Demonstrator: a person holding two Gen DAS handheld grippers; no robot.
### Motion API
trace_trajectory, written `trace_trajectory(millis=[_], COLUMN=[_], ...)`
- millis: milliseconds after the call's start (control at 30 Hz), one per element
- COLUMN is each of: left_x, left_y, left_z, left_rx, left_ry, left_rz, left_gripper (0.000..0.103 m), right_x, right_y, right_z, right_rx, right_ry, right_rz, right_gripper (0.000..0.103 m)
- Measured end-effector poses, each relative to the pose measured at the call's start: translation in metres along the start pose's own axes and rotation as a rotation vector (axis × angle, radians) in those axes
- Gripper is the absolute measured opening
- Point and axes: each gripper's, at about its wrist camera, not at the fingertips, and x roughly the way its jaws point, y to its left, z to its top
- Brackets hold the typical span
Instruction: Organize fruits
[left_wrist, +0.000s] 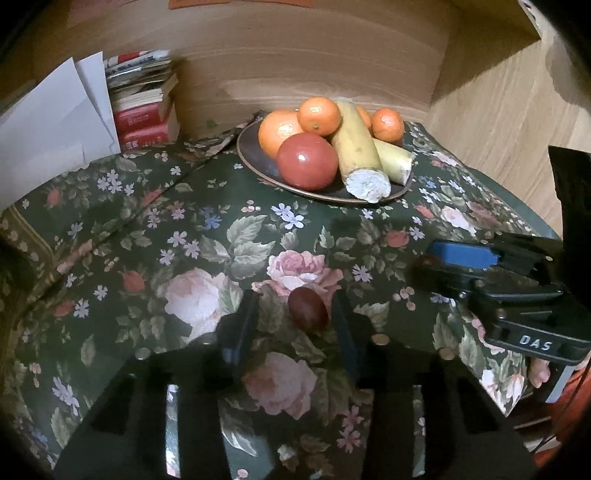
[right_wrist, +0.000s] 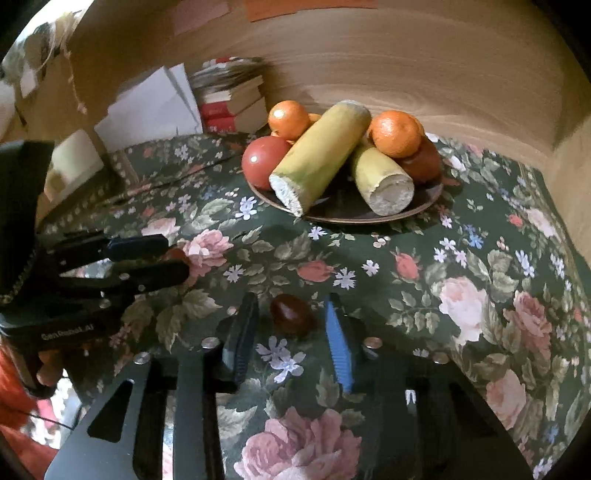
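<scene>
A dark plate (left_wrist: 258, 157) (right_wrist: 424, 206) at the back holds oranges (left_wrist: 318, 115) (right_wrist: 394, 133), a red tomato (left_wrist: 307, 159) (right_wrist: 263, 159) and two cut banana pieces (left_wrist: 360, 151) (right_wrist: 319, 155). A small dark red fruit (left_wrist: 308, 308) lies on the floral cloth between the open fingers of my left gripper (left_wrist: 295, 321); the right wrist view shows it (right_wrist: 176, 254) there too, by the left gripper (right_wrist: 162, 254). Another dark red fruit (right_wrist: 291, 314) lies between the open fingers of my right gripper (right_wrist: 291, 325). In the left wrist view this fruit (left_wrist: 424, 261) sits at the right gripper (left_wrist: 430, 264).
A floral cloth (left_wrist: 207, 236) (right_wrist: 461, 280) covers the table. A stack of books (left_wrist: 144, 107) (right_wrist: 232, 99) and white papers (left_wrist: 55, 122) (right_wrist: 151, 107) stand at the back left against a wooden wall. The table edge drops off at the right.
</scene>
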Motion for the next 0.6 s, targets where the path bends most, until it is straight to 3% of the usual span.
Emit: trace_trajectory(millis=[167, 600], left_x=[-0.001, -0.015], left_y=[-0.003, 0.003], left_z=[-0.001, 0.015], left_rx=[0.01, -0.011], left_ry=[-0.003, -0.053], left_rz=[-0.015, -0.029], left_gripper=[0.02, 0.016], right_x=[0.002, -0.01], right_y=[0.003, -0.006], right_z=[-0.001, 0.01], right_rx=[-0.029, 0.005], right_ry=[0.001, -0.034], right_rz=[-0.03, -0.003], right_gripper=[0.019, 0.018])
